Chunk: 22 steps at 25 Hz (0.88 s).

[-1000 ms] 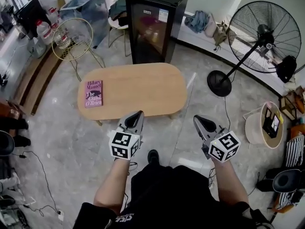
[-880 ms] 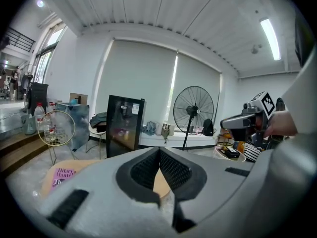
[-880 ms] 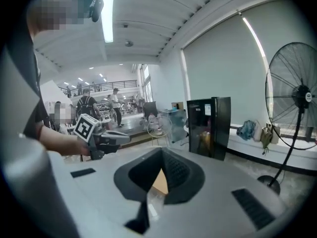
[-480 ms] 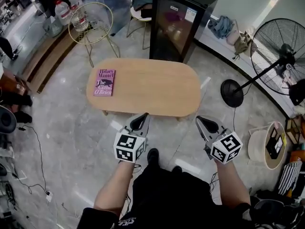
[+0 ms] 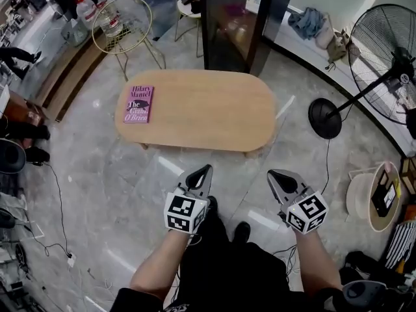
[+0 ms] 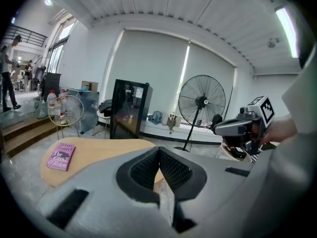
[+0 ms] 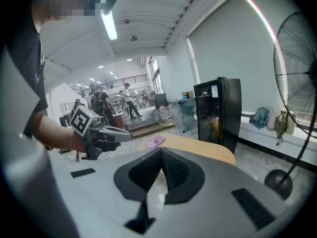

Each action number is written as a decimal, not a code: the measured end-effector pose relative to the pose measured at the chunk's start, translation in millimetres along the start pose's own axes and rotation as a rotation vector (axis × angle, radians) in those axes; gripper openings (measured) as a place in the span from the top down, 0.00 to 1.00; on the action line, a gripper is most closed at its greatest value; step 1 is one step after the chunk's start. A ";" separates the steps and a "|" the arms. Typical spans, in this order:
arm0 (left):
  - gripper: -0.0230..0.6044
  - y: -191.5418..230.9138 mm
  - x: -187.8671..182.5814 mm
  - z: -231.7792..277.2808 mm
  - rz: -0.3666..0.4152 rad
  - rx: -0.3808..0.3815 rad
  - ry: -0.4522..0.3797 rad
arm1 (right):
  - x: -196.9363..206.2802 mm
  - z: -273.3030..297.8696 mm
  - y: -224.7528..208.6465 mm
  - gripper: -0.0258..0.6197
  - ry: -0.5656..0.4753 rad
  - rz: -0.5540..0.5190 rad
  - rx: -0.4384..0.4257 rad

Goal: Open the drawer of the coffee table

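While the head view looks steeply down, it takes in two grippers: the left gripper [image 5: 200, 174] and the right gripper [image 5: 278, 177]. They are side by side over the floor, both clenched tight on nothing. One oval coffee table [image 5: 208, 112] stands just beyond them, apart from both tips; its drawer cannot be seen from above. One pink book [image 5: 138, 104] lies on the table's left end. Farther off stand one black fridge [image 5: 237, 18], one wire chair [image 5: 123, 25] to its left, and one standing fan [image 5: 389, 57] at the far right.

From the left gripper view, the jaws meet pad to pad with nothing between them. This low angle shows the ceiling and the window wall, which the head view leaves out. The table is seen edge-on, with most of its side hidden behind the gripper's body. The right gripper appears at the right, held in a hand.

From the right gripper view, the jaws are likewise pressed together and empty. The left gripper shows at the left, the book beyond it. Several people [image 7: 101, 100] stand far off past the table.
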<state>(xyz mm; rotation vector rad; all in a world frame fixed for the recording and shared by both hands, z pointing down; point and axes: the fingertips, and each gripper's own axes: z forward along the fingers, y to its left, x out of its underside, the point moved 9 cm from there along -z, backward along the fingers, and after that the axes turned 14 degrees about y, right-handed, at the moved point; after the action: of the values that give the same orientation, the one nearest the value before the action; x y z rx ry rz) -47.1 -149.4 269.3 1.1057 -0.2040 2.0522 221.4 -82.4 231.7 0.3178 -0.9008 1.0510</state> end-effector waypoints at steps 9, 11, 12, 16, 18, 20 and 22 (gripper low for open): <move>0.96 38.0 18.3 54.9 0.045 0.043 0.023 | -2.3 71.5 -15.5 0.95 0.039 -0.054 -0.032; 0.96 50.2 23.7 63.4 0.015 0.025 0.024 | 2.7 83.9 -20.4 0.95 0.021 -0.033 -0.029; 0.96 55.3 26.7 66.9 0.003 0.016 0.019 | 6.9 88.7 -23.2 0.95 0.011 -0.021 -0.028; 0.96 67.6 47.8 82.2 -0.008 -0.003 0.006 | 35.5 106.4 -36.9 0.95 0.004 -0.015 -0.041; 0.96 77.4 59.6 92.4 -0.016 -0.023 0.005 | 52.7 117.5 -47.2 0.95 0.010 -0.019 -0.042; 0.96 85.2 73.3 101.7 -0.022 -0.046 0.004 | 72.2 127.1 -56.3 0.95 0.013 -0.015 -0.037; 0.96 88.1 87.2 111.6 -0.020 -0.064 0.011 | 91.0 134.0 -64.8 0.95 0.005 -0.007 -0.036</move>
<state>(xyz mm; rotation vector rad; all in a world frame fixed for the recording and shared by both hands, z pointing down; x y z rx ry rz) -65.0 -213.0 422.4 1.0533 -0.2506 2.0201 229.0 -141.9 395.6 0.2877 -0.9125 1.0278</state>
